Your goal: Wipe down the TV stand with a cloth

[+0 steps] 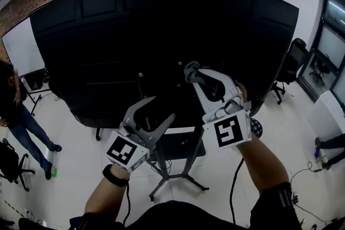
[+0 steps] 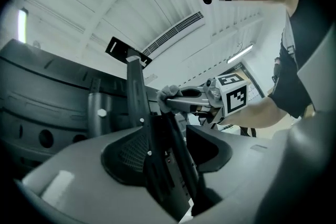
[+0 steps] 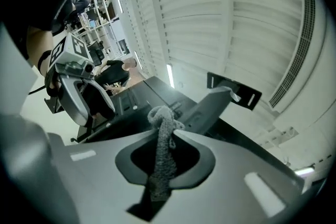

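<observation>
The right gripper [image 1: 192, 74] was clenched on a grey knitted cloth [image 3: 161, 155], raised beside the big black television's back [image 1: 108, 51], above the black metal TV stand's legs [image 1: 188, 167], seemingly approaching a wipe that next required pressing cloth onto metal.

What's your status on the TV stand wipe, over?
Right gripper shut on grey cloth, up at the TV back. Left gripper open, stand's dark upright between its jaws. No obstruction seen.
</observation>
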A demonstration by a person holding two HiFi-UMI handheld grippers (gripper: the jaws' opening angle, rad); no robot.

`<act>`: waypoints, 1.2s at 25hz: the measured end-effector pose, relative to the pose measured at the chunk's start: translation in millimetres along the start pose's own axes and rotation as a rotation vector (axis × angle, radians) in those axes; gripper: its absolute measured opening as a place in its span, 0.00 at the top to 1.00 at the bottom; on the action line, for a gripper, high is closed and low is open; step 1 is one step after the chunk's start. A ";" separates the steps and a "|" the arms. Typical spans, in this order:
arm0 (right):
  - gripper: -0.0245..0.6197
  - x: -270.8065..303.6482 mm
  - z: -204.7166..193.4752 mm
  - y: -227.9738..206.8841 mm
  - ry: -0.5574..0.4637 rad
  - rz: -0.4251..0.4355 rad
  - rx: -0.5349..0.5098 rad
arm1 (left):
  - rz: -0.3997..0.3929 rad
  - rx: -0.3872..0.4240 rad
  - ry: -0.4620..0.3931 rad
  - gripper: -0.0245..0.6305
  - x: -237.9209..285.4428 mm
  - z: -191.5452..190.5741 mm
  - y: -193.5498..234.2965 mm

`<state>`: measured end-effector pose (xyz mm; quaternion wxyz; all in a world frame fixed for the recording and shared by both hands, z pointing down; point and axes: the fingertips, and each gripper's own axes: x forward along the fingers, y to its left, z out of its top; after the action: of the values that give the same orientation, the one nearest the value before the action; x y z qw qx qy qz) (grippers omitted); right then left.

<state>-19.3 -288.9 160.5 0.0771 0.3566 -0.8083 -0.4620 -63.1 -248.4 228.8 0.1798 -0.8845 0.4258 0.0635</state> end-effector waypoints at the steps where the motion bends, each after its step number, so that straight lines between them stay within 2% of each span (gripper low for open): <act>1: 0.92 9.3 13.5 8.9 -0.018 0.007 -0.008 | 0.015 0.005 -0.003 0.60 -11.1 1.2 9.4; 7: 0.92 69.1 78.5 71.2 -0.056 0.098 -0.065 | 0.098 0.017 0.004 0.73 -73.2 3.8 61.1; 12: 0.92 113.0 114.4 117.1 -0.039 0.155 -0.126 | 0.143 0.024 0.005 0.79 -115.2 6.8 91.4; 21: 0.92 187.5 139.7 179.9 0.023 0.200 -0.336 | 0.210 0.026 0.020 0.79 -169.3 -5.1 132.1; 30: 0.92 236.7 143.6 206.3 0.130 0.243 -0.469 | 0.215 0.014 0.038 0.70 -195.7 -12.2 156.9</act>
<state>-362.5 -277.2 196.9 0.2640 0.2584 -0.7096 -0.6000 -308.5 -199.8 250.6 0.1699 -0.8336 0.5218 0.0627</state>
